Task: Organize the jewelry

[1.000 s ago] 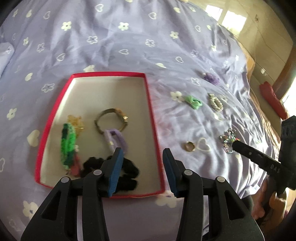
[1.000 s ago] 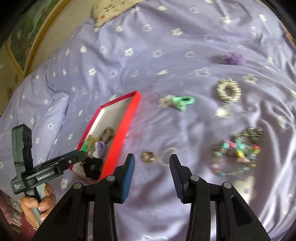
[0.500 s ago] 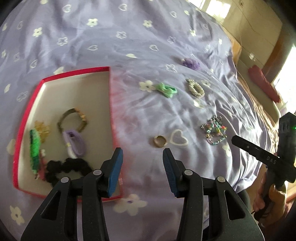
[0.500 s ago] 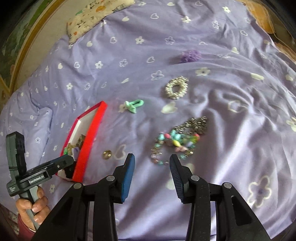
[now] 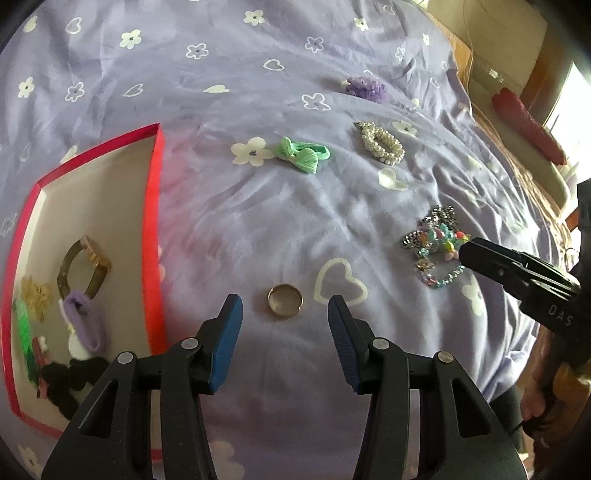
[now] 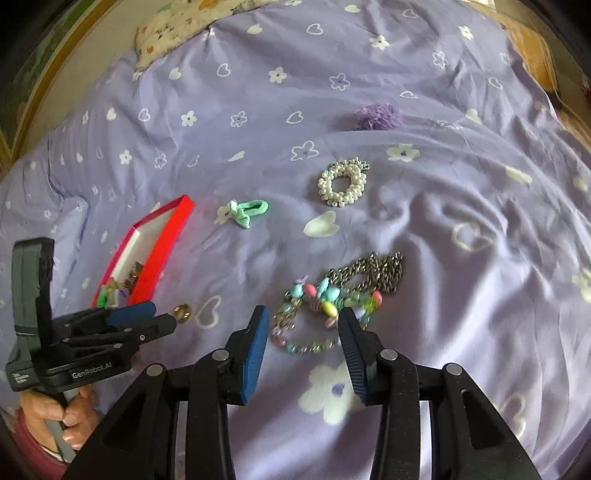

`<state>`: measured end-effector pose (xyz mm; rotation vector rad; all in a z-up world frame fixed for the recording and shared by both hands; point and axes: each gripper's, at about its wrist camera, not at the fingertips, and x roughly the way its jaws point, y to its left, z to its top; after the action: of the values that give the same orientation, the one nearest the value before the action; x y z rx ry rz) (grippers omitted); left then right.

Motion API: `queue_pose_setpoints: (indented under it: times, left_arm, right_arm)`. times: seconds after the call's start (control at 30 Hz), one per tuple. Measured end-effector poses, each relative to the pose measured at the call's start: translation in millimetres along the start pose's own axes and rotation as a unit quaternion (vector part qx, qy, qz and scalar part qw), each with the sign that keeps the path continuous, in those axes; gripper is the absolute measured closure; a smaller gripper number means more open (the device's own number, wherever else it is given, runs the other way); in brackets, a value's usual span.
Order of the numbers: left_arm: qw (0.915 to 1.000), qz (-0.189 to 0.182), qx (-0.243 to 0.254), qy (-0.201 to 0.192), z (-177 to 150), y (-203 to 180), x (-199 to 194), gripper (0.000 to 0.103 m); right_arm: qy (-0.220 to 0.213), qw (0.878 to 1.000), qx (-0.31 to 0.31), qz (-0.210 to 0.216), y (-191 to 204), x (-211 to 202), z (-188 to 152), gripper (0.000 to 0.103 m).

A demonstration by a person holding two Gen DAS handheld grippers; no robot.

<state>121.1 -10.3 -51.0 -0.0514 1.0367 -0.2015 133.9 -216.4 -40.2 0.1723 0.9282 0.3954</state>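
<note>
A gold ring (image 5: 285,301) lies on the purple sheet, right between the tips of my open left gripper (image 5: 283,300), which do not touch it. My right gripper (image 6: 303,312) hovers over a colourful beaded necklace (image 6: 325,295) tangled with a metal chain (image 6: 376,269). Its jaws are closing a little, and the beads lie between and just beyond the tips with no pad pressing on them. The red box (image 5: 153,221) at the left holds a gold bangle (image 5: 83,266), a purple hair tie (image 5: 86,317), a black scrunchie (image 5: 70,376) and a green piece (image 5: 24,332).
On the sheet farther off lie a green hair tie (image 5: 303,155), a pearl scrunchie (image 5: 380,144) and a purple fluffy piece (image 5: 365,88). A patterned pillow (image 6: 177,26) sits at the head of the bed. The bed's edge runs down the right, with a red object (image 5: 528,122) beyond it.
My left gripper has swung right from over the red box to the gold ring. My right gripper has moved right from the ring to the beaded necklace.
</note>
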Motion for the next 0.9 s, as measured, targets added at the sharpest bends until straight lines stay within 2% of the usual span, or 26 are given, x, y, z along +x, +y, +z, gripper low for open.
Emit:
queue_pose_setpoints:
  times: [0.13,0.2,0.23,0.27,0.3,0.6,0.63,0.9]
  left_arm:
    - [0.9999,0.002,-0.003,0.011,1,1,13,0.056]
    - [0.9999,0.000,-0.005,0.015,0,3,18,0.064]
    - [0.9999,-0.002,-0.005,0.016,-1,3,20,0.069]
    - [0.9999,-0.005,-0.004,0.015,-1,3,20,0.078]
    - [0.9998,-0.010,-0.004,0.015,-1,4,20,0.082]
    - [0.9998,-0.017,0.008,-0.006,-6,0,4,0.082]
    - [0.9998,-0.015,0.009,-0.008,-7,-1,2,0.082]
    - [0.9996,-0.011,0.004,-0.027,-11,4,-23,0.082]
  right_arm:
    - [0.019,1.000,-0.011,-0.010,-2,20,1,0.066]
    - [0.020,1.000,-0.012,-0.014,-3,25,0,0.076]
    - [0.019,1.000,-0.012,-0.018,-4,26,-1,0.085]
    - [0.018,1.000,-0.011,-0.021,-4,27,-1,0.094]
    - [0.019,1.000,-0.009,-0.021,-5,27,-1,0.097]
    - [-0.008,1.000,-0.002,0.005,2,7,0,0.099]
    - [-0.012,1.000,-0.002,0.009,4,4,1,0.103]
    - [-0.026,0.999,-0.013,0.024,23,-13,10,0.103]
